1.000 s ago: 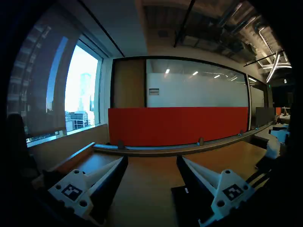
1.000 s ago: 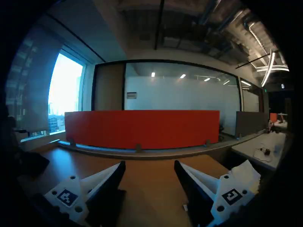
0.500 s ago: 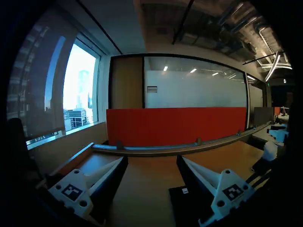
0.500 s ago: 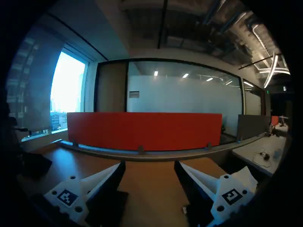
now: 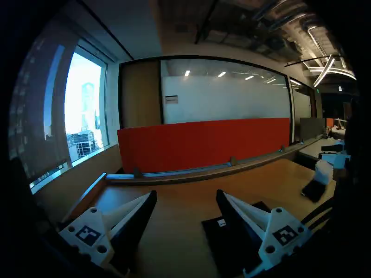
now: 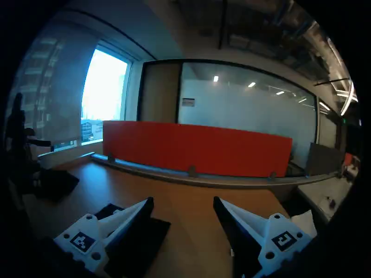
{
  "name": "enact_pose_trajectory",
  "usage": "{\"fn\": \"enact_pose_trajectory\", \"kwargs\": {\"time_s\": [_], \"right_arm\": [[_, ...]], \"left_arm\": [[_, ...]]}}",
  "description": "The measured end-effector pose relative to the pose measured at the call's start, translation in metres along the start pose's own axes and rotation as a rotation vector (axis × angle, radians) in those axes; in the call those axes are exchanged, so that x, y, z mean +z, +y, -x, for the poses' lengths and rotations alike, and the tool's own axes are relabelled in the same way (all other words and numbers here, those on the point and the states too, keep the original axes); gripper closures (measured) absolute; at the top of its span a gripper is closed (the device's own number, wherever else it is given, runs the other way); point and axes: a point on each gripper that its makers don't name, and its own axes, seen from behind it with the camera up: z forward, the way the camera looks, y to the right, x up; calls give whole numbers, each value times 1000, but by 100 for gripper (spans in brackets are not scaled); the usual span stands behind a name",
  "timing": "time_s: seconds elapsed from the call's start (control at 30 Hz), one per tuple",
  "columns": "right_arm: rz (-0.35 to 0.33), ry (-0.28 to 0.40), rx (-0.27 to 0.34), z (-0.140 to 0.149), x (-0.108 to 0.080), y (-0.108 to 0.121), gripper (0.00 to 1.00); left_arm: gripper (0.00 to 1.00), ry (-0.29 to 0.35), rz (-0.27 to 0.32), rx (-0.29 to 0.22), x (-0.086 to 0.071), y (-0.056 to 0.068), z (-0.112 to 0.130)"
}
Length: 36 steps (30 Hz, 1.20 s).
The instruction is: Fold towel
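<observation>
The wooden tabletop (image 5: 185,204) ran back to a red divider panel (image 5: 204,141) standing along its far edge. A dark towel (image 5: 214,241) lay flat on the wood, with a small white tag (image 5: 221,223) near one corner. Toward the window side sat another dark object (image 6: 53,183), well apart from the towel.

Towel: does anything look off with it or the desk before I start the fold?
Nothing stands out. The towel seems to lie flat on the desk, white tag up, with no spill or damage visible. The left gripper and right gripper are open over the desk, holding nothing.
</observation>
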Motion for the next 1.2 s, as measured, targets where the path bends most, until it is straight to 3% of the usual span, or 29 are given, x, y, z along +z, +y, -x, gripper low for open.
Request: {"fn": "enact_pose_trajectory", "kwargs": {"time_s": [0.4, 0.7, 1.2], "right_arm": [[-198, -114, -109, 19, -4, -42, 0], [-265, -164, -132, 34, -4, -56, 0], [-334, -273, -159, 87, 0, -70, 0]], "left_arm": [[5, -103, 143, 71, -6, 24, 23], [5, -155, 195, 105, -5, 35, 46], [5, -259, 261, 97, -5, 52, 104]]}}
